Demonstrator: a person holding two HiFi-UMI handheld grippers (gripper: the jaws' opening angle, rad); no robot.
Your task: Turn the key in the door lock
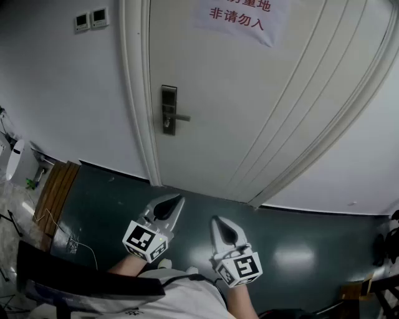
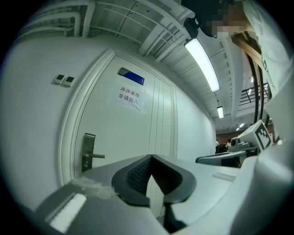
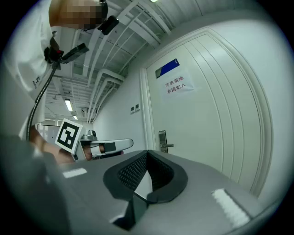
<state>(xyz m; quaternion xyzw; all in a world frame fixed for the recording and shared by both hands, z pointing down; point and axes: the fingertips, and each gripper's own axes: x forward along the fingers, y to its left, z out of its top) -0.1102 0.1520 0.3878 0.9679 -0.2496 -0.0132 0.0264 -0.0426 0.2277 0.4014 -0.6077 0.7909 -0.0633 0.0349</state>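
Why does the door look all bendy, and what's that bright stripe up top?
Head view: the wide lens bows the door and its frame into curves. Left gripper view: fisheye rounding with dark corners, and the ceiling lamp glares white. Right gripper view: same rounding, dark corners too.

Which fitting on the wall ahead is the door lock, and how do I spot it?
Start at the big white door with the paper sign near its top. On its left edge sits a dark upright metal lock plate with a lever handle pointing right. Unlike the two pale square panels on the wall beside the frame, it is on the door itself.
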